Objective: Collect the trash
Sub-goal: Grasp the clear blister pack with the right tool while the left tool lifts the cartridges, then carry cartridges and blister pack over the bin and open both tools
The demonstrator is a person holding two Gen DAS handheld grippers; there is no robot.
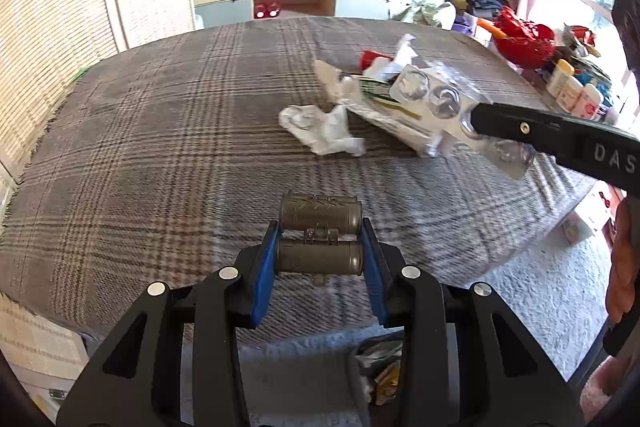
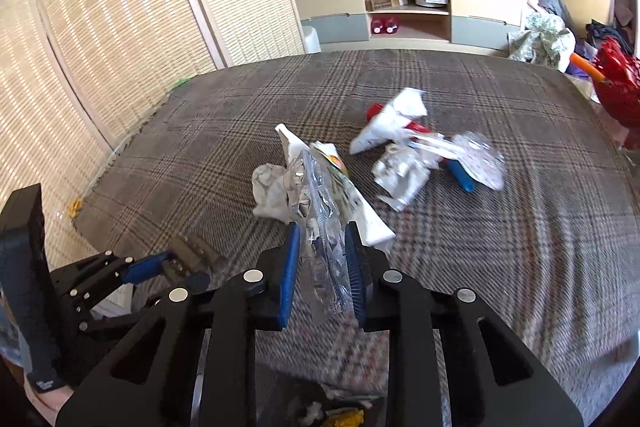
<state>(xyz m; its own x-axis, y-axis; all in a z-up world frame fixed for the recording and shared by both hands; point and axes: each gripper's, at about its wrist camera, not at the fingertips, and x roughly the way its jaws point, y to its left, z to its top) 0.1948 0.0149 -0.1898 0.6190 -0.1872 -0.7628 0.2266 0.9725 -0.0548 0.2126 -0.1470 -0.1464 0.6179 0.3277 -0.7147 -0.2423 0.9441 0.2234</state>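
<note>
My left gripper [image 1: 319, 239] is shut on a grey-brown twin-cylinder object [image 1: 320, 235] and holds it over the near edge of the plaid-covered table [image 1: 160, 131]. It also shows at the lower left of the right wrist view [image 2: 188, 259]. My right gripper [image 2: 322, 247] is shut on a clear plastic blister tray [image 2: 324, 227], lifted above the table. The tray [image 1: 436, 99] and the right gripper's finger [image 1: 520, 131] show at the right of the left wrist view. Crumpled white tissue [image 1: 324, 131] and wrappers [image 2: 404, 163] lie in the table's middle.
A bin with trash sits below the near table edge [image 1: 380, 367] [image 2: 336, 415]. A red-and-blue tube [image 2: 460, 175] lies among the wrappers. Red toys [image 1: 524, 39] and small bottles [image 1: 572, 91] crowd the right edge. A woven screen [image 2: 100, 47] stands left; a TV shelf [image 2: 408, 7] is behind.
</note>
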